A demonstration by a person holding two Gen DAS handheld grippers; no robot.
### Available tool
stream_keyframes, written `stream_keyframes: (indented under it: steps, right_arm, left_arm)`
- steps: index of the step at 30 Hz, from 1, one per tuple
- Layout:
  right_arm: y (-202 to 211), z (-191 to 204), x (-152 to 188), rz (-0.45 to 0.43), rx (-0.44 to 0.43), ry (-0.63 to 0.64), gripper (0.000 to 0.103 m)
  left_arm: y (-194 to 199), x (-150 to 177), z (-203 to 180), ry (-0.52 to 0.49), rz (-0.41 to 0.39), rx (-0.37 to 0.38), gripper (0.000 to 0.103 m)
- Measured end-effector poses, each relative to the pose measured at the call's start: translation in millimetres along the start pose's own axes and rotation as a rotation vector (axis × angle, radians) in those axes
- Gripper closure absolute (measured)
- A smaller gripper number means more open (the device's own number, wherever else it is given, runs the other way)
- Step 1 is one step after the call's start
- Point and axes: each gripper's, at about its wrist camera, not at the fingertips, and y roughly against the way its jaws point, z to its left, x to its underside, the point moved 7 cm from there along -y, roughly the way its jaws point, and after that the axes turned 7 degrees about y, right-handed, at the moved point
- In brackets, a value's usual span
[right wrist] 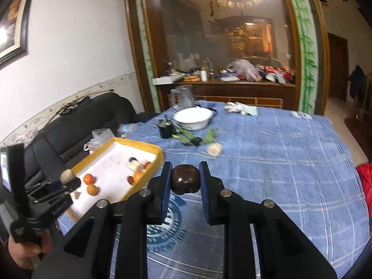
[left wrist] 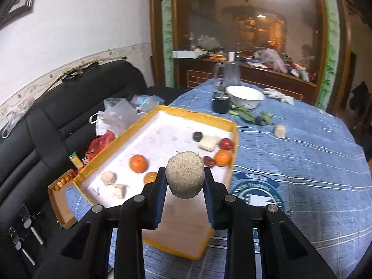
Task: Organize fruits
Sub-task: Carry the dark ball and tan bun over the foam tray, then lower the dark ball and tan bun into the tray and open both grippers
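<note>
Tray (left wrist: pixel 229 125) near end behind left claw (left wrist: pixel 185 181), oranges blurred

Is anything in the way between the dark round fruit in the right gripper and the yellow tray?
Nothing visible blocks it. The right gripper holds the dark fruit above the blue tablecloth, just right of the yellow tray. Only the tray's low rim lies between, and the fruit looks higher than it.

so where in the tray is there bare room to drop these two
The far-left half of the yellow tray is bare, from its far rim to the orange. The near strip under the left tool is bare too. The right rim is crowded around the red fruit.
</note>
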Motion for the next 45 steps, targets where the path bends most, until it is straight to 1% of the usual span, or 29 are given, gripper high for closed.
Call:
stream_keyframes:
  steps: [3,8,14,19,21,24,27,30,35,45]
  right_arm:
    - [-10.8,15.8,-5.1,0.004,-0.044,0.012,0.078]
    - [-31.1,39.5,1.2,0.039,-0.107,0.023,0.078]
    - [-47.5,59.4,1.4,0.075,-0.163,0.032,0.078]
    - [-50.7,78.0,-15.7,0.06,-0.201,0.059,0.078]
    - [-53.3,86.1,-26.0,0.052,-0.23,0.056,0.078]
    - [-56.9,99.3,-41.5,0.03,-0.248,0.074,0.078]
    - [-66.2,111.0,-49.5,0.028,-0.262,0.091,0.078]
    - [-84.9,117.9,-42.8,0.067,-0.269,0.093,0.078]
    - [-118.4,125.1,-14.5,0.158,-0.277,0.094,0.078]
    - [-136.0,125.5,0.1,0.2,-0.273,0.098,0.078]
  left_arm:
    - [-5.3,-1.5,9.9,0.001,0.006,-0.033,0.074]
    - [-16.1,-0.1,22.9,0.007,0.03,-0.076,0.074]
    - [-27.7,1.3,35.5,0.026,0.059,-0.104,0.074]
    - [-29.3,-3.6,49.1,0.057,0.059,-0.121,0.074]
    - [-28.3,-9.5,54.1,0.062,0.047,-0.13,0.074]
    - [-26.0,-21.0,61.1,0.081,0.026,-0.143,0.074]
    - [-27.6,-30.5,67.6,0.089,0.009,-0.166,0.074]
    - [-39.1,-28.9,69.8,0.088,0.035,-0.181,0.074]
    - [-58.1,-17.3,69.9,0.088,0.103,-0.175,0.074]
    - [-75.6,-7.6,74.8,0.091,0.162,-0.177,0.074]
